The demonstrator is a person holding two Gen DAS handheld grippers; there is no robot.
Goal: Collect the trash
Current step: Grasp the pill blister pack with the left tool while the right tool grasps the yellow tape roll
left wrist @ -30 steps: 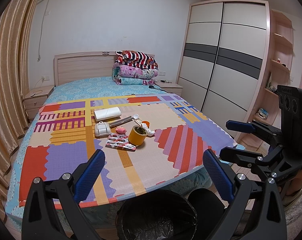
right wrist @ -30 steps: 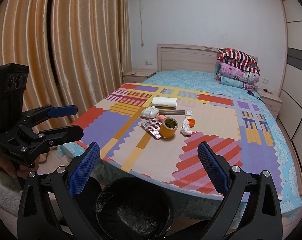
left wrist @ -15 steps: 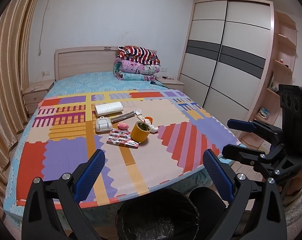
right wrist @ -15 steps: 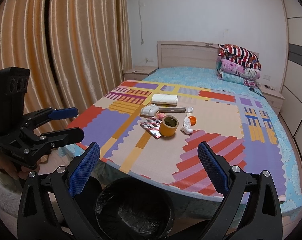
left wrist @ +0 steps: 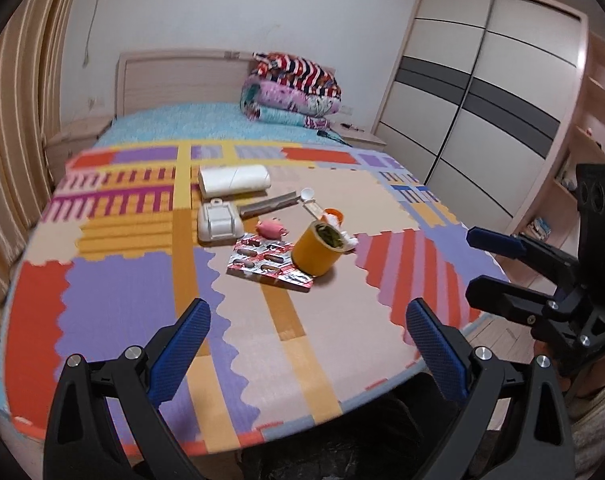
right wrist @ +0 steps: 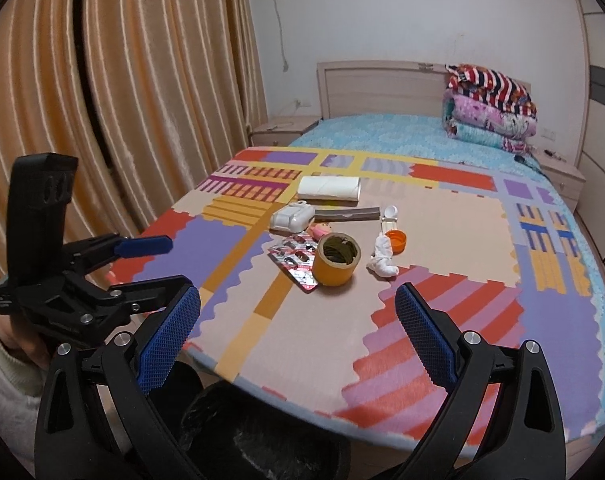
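Left wrist view
- Left gripper (left wrist: 308, 318): spread wide, empty, above the mat (left wrist: 114, 300) edge.
- Trash cluster: tape roll (left wrist: 316, 250) resting on blister pack (left wrist: 268, 266); white case (left wrist: 218, 222), pink piece (left wrist: 272, 229) blurred.
- Bin (left wrist: 330, 456): mostly cut off at the bottom.
- Right gripper (left wrist: 484, 266): wide, at the right edge.

Right wrist view
- Right gripper (right wrist: 298, 320): wide, empty.
- Crumpled tissue (right wrist: 382, 258): beside orange cap (right wrist: 396, 239).
- Bin (right wrist: 262, 440): black liner, partly hidden by the fingers.

Both wrist cameras sit low at the foot of the bed (left wrist: 114, 300), facing its headboard (left wrist: 182, 80) across the patterned mat. The left view angles toward the wardrobe (left wrist: 482, 92), the right toward the curtains (right wrist: 122, 100). Each catches the other gripper at its edge; both share the cluttered mat centre and the tape roll (right wrist: 336, 259).
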